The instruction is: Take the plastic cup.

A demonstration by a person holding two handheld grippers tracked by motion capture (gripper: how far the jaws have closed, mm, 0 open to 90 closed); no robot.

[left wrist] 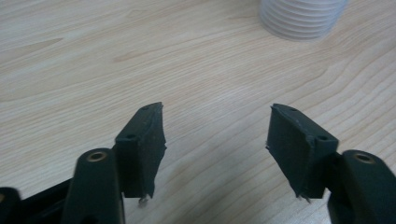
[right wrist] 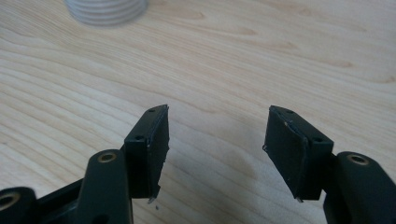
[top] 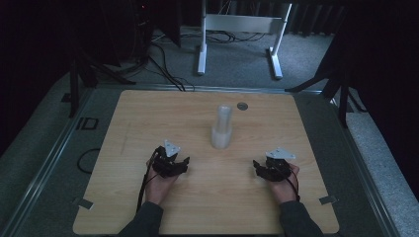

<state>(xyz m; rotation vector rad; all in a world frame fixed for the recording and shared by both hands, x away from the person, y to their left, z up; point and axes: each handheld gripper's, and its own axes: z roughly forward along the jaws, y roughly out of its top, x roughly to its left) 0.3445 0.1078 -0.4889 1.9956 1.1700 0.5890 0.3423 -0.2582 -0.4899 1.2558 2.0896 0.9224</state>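
A stack of white ribbed cups (top: 222, 127) stands upright near the middle of the wooden table (top: 148, 113). My left gripper (top: 175, 159) rests low over the table, left of and nearer than the stack. Its jaws stand apart with nothing between them (left wrist: 217, 107); the stack's base (left wrist: 299, 18) lies ahead to the upper right. My right gripper (top: 264, 165) sits right of and nearer than the stack, its jaws also parted over bare wood (right wrist: 218, 108), with the stack's base (right wrist: 105, 11) ahead to the upper left.
A small grey disc (top: 241, 105) lies on the table behind the stack. Beyond the far edge stand a white desk frame (top: 239, 29) and cables on a dark floor. A metal rail (top: 49, 153) borders the table's left side.
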